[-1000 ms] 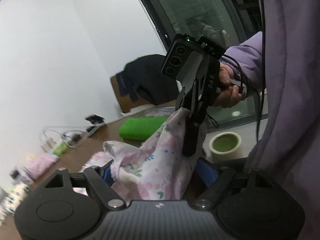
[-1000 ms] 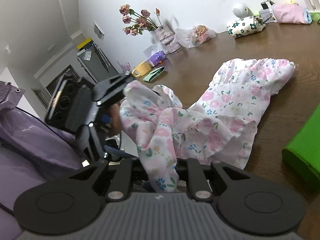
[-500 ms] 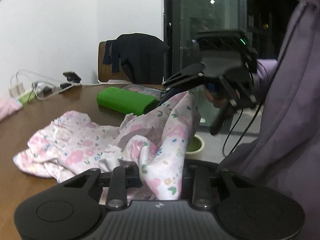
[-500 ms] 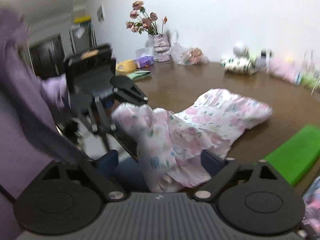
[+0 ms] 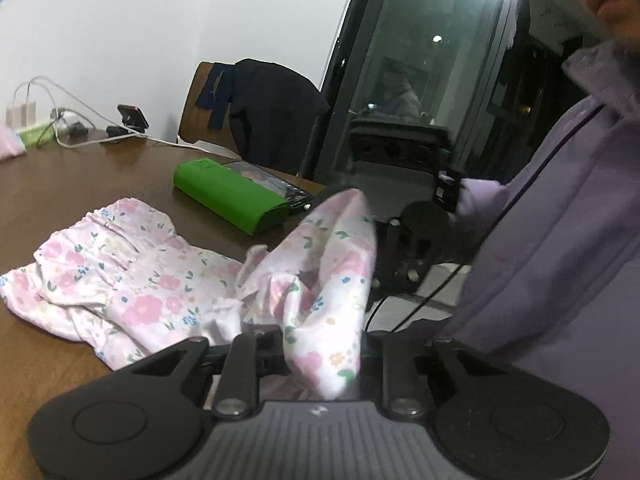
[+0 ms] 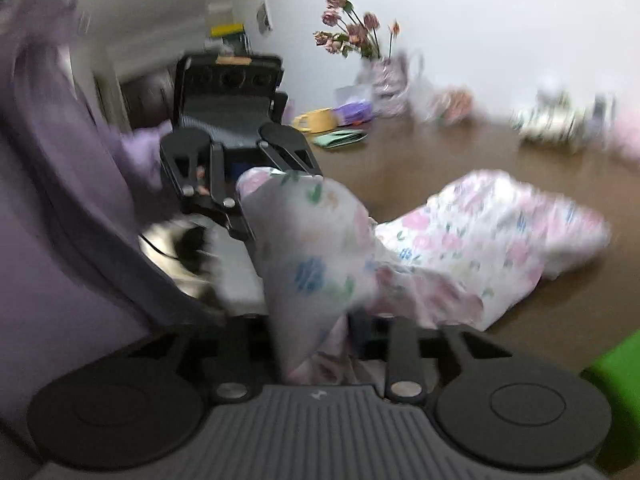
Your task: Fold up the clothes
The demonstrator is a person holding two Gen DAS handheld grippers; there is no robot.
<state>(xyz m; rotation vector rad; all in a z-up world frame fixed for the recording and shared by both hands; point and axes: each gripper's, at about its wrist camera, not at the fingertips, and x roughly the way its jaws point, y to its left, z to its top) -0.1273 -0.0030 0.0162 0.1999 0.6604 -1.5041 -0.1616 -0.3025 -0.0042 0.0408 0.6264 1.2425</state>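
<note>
A pink and white floral garment (image 5: 132,280) lies crumpled on the brown wooden table (image 5: 80,184), with one end lifted off the near table edge. My left gripper (image 5: 320,344) is shut on a bunched fold of that lifted end. The right gripper (image 6: 324,340) is closing, and a thick fold of the same garment (image 6: 480,236) runs between its fingers, pinched there. The two grippers face each other close together across the raised cloth. In the blurred right wrist view the left gripper (image 6: 272,196) sits at the top of the fold. The right gripper (image 5: 376,236) shows dark behind the cloth peak.
A green case (image 5: 228,196) and a dark phone (image 5: 276,184) lie beyond the garment. A chair with a dark jacket (image 5: 272,112) and cables (image 5: 60,128) stand at the far end. A vase of dried flowers (image 6: 384,76) and a yellow cup (image 6: 320,120) line the wall. The person's purple jacket (image 5: 560,240) is close.
The left gripper went from open to shut on the cloth and rolled level. The right gripper let go, opened wide, then narrowed again on a fold of the lifted end.
</note>
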